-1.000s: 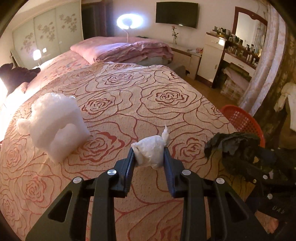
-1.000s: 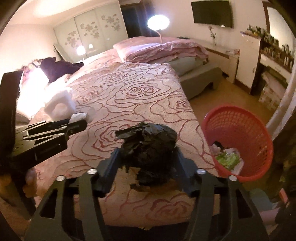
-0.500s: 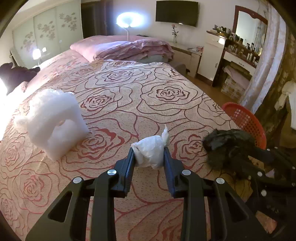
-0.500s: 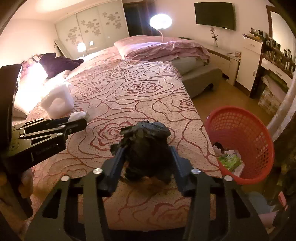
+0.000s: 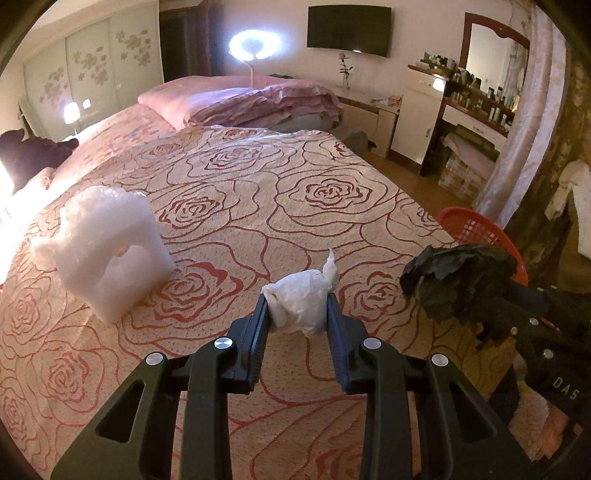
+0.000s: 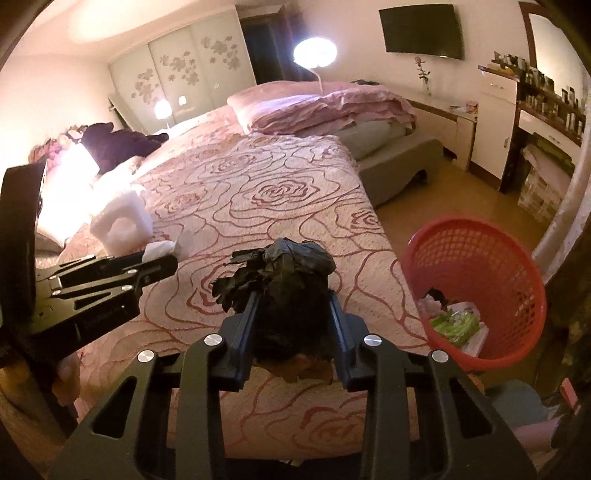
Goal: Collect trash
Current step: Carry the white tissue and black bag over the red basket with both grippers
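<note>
A white wad [image 5: 299, 305] is being gripped by the left tongs [image 5: 297, 325] above the bed [image 5: 258, 206]; a black bag [image 6: 288, 288] is being clamped by the right tongs [image 6: 293, 321], left of the red basket [image 6: 476, 236].

Rose-patterned bedspread [image 5: 236, 206], pink folded duvet [image 5: 255, 99], wall TV [image 5: 349, 31], lit lamp [image 5: 253, 44].

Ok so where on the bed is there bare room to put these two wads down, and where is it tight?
The bedspread is bare from the white foam block across to the right edge, and back to the pink pillows. It is also bare just ahead of the left tongs. It is tight beside the foam block and around the dark clothes at the far left.
</note>
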Demonstrator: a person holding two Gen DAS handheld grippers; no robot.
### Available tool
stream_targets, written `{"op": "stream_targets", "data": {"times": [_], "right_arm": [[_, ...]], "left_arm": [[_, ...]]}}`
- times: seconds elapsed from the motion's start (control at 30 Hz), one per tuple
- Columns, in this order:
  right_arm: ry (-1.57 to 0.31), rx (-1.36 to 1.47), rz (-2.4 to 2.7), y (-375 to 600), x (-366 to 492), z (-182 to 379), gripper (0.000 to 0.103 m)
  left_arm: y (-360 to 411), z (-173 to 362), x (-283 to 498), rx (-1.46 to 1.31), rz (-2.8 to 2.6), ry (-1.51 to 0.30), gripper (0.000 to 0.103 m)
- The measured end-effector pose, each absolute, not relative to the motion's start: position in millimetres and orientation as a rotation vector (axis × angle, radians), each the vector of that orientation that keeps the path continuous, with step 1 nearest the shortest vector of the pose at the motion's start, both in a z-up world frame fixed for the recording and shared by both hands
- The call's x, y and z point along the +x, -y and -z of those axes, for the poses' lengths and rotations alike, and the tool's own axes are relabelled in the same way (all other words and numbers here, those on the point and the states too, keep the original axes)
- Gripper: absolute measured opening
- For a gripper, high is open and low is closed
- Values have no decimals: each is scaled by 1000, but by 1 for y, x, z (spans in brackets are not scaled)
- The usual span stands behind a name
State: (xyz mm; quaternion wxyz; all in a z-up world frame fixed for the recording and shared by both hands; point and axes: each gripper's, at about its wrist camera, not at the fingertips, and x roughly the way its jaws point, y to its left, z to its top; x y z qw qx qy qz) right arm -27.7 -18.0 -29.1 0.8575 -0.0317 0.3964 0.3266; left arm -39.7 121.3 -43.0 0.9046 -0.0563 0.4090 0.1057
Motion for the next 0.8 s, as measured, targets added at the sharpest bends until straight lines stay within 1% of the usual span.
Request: {"op": "stream_targets", "data": {"times": [0.8], "right_arm": [[-772,31,-563,71,-6,11,34]], "left_arm": [[-91,30,-23,-57,-151,-818,29]]}}
